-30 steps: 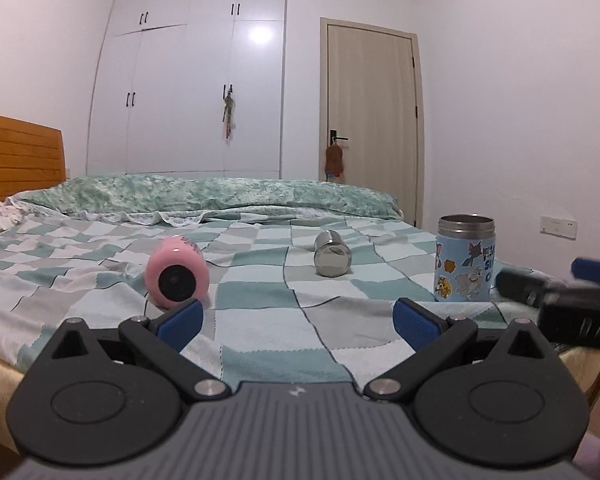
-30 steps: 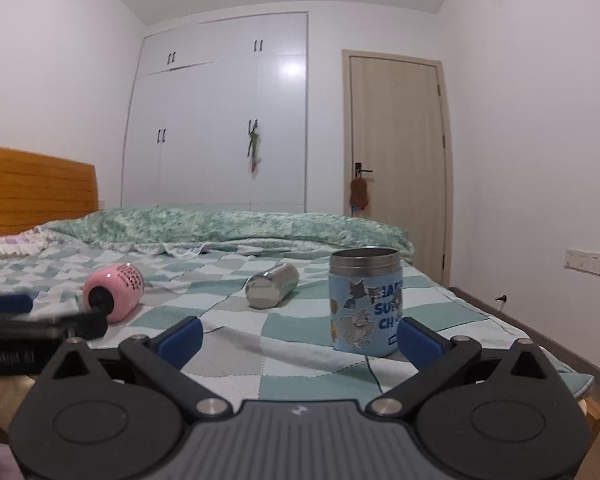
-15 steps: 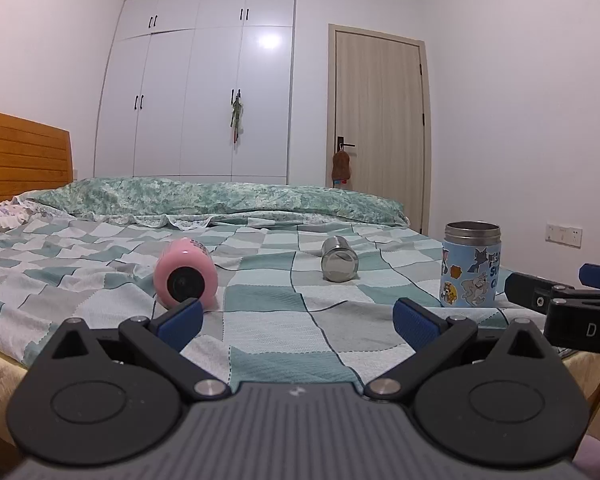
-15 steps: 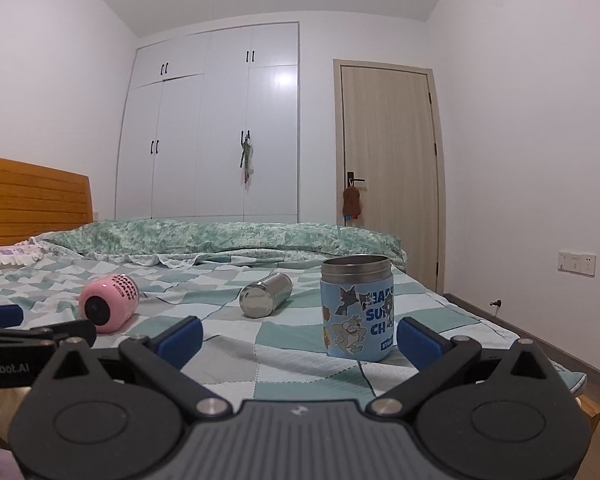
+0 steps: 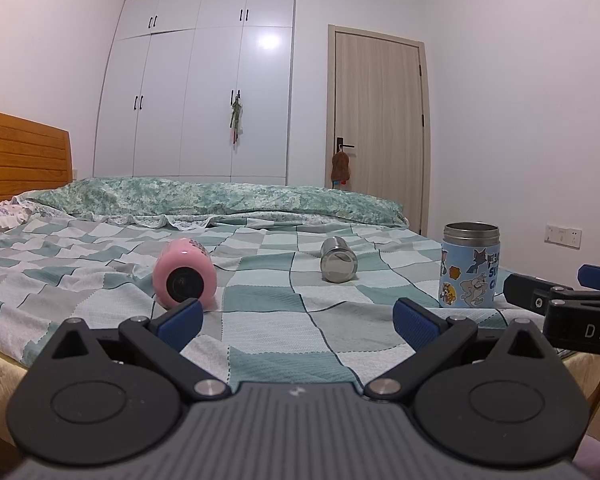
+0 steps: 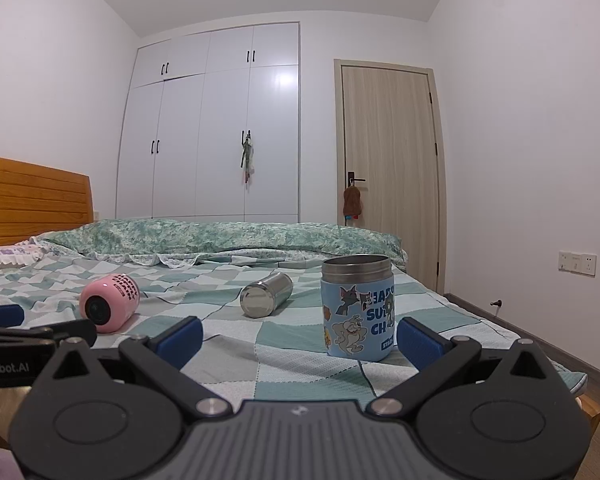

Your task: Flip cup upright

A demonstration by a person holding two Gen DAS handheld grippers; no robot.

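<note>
A pink cup (image 5: 184,276) lies on its side on the checked bedspread (image 5: 260,300), its base toward me; it also shows in the right wrist view (image 6: 109,302). A steel cup (image 5: 338,266) lies on its side mid-bed, also in the right wrist view (image 6: 265,294). A blue cartoon cup (image 5: 469,265) stands upright at the right, also in the right wrist view (image 6: 358,306). My left gripper (image 5: 296,320) is open and empty, short of the pink cup. My right gripper (image 6: 300,338) is open and empty, just in front of the blue cup.
The bed's near edge lies just under both grippers. A folded green quilt (image 5: 220,200) lies across the far side. A wooden headboard (image 5: 20,160) is at the left. A wardrobe (image 5: 204,88) and a door (image 5: 380,128) stand behind.
Both grippers have tilted up and drawn back a little from the bed. The cups have not moved. Both stay open.
</note>
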